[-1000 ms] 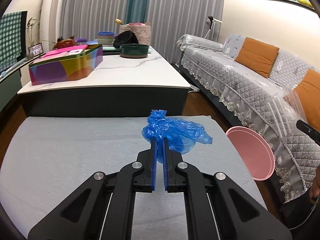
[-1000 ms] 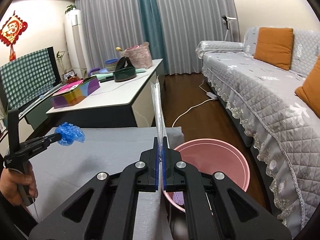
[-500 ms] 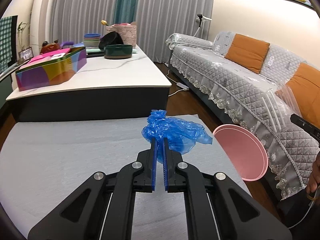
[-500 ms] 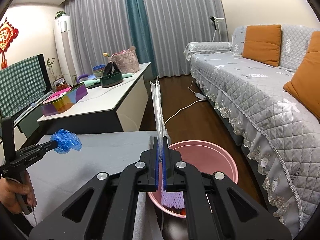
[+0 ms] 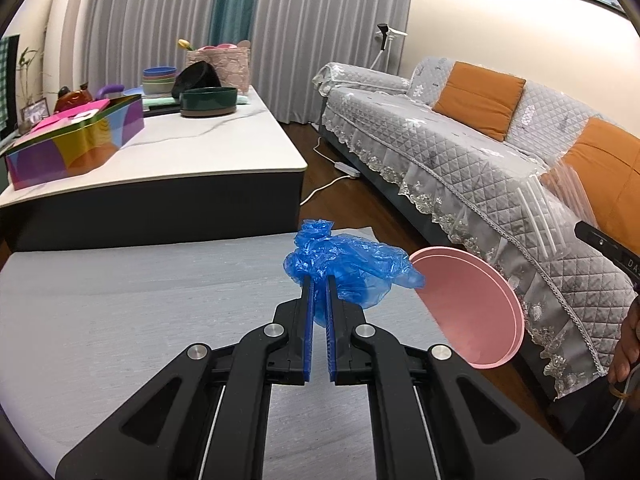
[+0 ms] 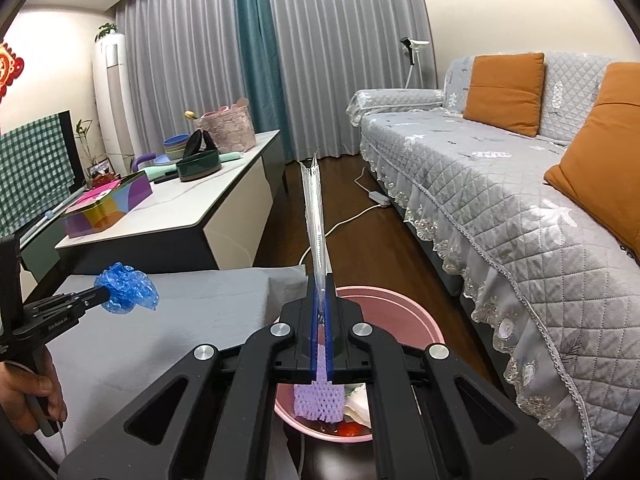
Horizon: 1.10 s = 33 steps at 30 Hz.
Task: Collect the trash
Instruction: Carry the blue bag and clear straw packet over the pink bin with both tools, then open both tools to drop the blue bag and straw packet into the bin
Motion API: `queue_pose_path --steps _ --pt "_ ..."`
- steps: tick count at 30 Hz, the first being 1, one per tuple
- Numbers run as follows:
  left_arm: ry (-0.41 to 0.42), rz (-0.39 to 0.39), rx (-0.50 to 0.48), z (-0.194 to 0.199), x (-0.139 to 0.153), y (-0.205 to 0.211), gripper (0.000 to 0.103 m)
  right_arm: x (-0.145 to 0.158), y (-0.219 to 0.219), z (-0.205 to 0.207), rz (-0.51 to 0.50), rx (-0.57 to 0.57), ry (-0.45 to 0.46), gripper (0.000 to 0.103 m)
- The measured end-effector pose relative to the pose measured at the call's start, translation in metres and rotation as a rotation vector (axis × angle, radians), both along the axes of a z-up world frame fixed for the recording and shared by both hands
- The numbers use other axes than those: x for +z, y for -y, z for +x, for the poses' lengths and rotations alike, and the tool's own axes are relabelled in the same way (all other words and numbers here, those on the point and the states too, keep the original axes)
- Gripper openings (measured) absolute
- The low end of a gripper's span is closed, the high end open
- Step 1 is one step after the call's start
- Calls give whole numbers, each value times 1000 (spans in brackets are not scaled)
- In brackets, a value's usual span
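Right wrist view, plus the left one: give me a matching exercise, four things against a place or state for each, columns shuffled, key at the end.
Things:
1. blue bag
2. clear wrapper
3. purple foam net
4. green bowl

Places or states:
A. lying inside the pink bin
B. on the white table
C. pinched in the left gripper
D. pinched in the right gripper, standing upright

Pairs: 1-C, 2-D, 3-A, 4-B

The left gripper (image 5: 318, 280) points downward, jaws clamped on a blue plastic wad (image 5: 348, 268). The right gripper (image 6: 320, 280) pinches a clear plastic bag (image 6: 314, 208) edge-on. A hand (image 6: 28, 392) grips the left handle.
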<state>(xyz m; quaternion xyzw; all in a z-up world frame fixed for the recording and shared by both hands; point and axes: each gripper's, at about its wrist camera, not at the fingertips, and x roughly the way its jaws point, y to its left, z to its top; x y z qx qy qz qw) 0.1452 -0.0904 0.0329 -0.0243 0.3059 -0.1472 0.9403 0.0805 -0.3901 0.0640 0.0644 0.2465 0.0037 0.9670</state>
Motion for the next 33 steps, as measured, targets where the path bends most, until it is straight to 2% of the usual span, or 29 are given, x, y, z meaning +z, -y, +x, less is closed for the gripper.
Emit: queue_pose_path --steps 11,33 --pt "-5 15 -38 2 0 22 5 1 16 2 7 -44 7 3" --pt "-43 0 -159 34 -17 113 5 -17 34 26 -2 -81 -50 3"
